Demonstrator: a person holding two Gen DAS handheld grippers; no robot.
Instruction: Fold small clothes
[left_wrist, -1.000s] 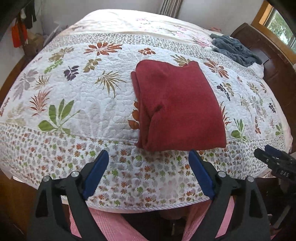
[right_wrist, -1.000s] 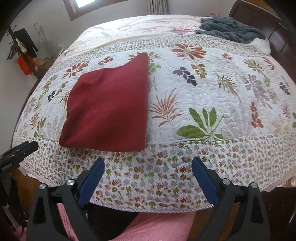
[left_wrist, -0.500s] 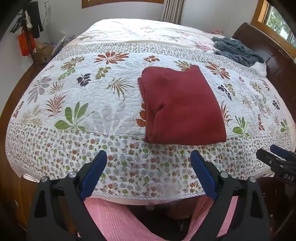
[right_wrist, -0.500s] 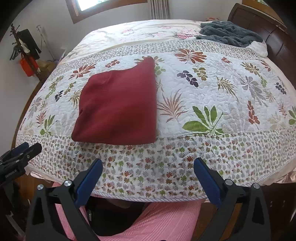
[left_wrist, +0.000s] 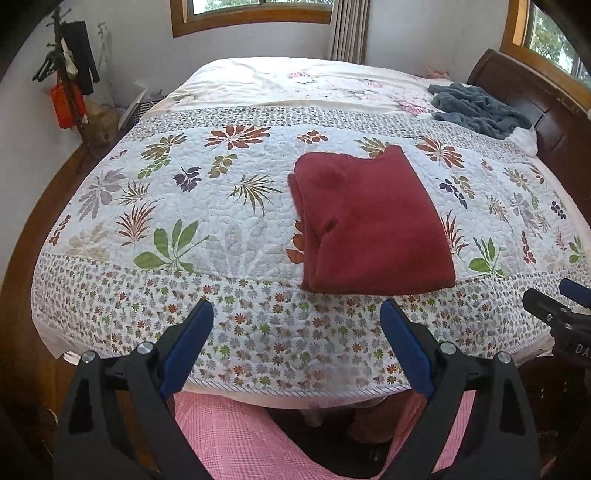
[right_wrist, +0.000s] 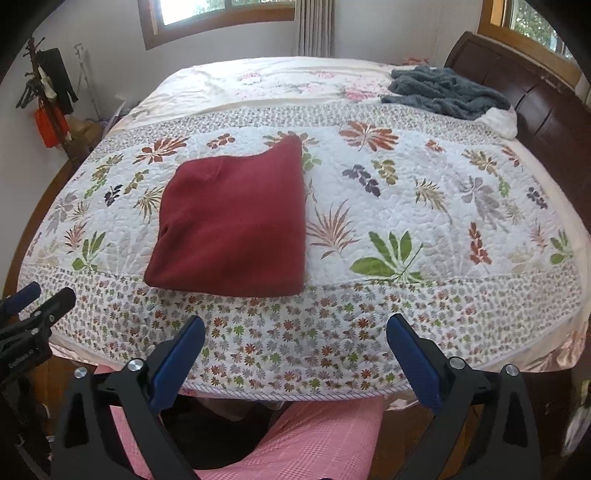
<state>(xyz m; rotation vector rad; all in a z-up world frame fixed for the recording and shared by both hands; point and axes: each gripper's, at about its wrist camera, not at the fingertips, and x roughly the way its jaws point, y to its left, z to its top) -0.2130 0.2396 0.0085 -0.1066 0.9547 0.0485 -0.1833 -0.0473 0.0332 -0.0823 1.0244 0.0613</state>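
A person in pink checked trousers (left_wrist: 236, 439) stands at the foot of a bed (left_wrist: 110, 206) covered by a white quilt printed with leaves and flowers, holding one gripper in each hand. Starting at the left, the left gripper (left_wrist: 295, 347) hangs over the near edge of the quilt with its blue-padded jaws spread wide and nothing between them. Ahead of it and a little to its right lies the red garment (left_wrist: 369, 221), already folded into a thick, roughly rectangular bundle, flat on the quilt near the foot of the bed. Further right, the right gripper (right_wrist: 295, 354) also stands wide open and empty, with the same bundle ahead of it and to its left. Each gripper shows at the outer edge of the other's view, so the two are side by side with the bundle lying ahead between them. Over the last second both have drawn back and risen from the bed: the garment now looks smaller and farther off, and more of the room shows, including windows and a coat stand (left_wrist: 70, 81) at the far left. The bundle has kept its shape and place. That suggests this piece is finished and released. Well beyond both grippers, toward the far right by the dark headboard (right_wrist: 535, 103), a crumpled grey-blue cloth (right_wrist: 443, 92) lies unfolded, possibly the next item.
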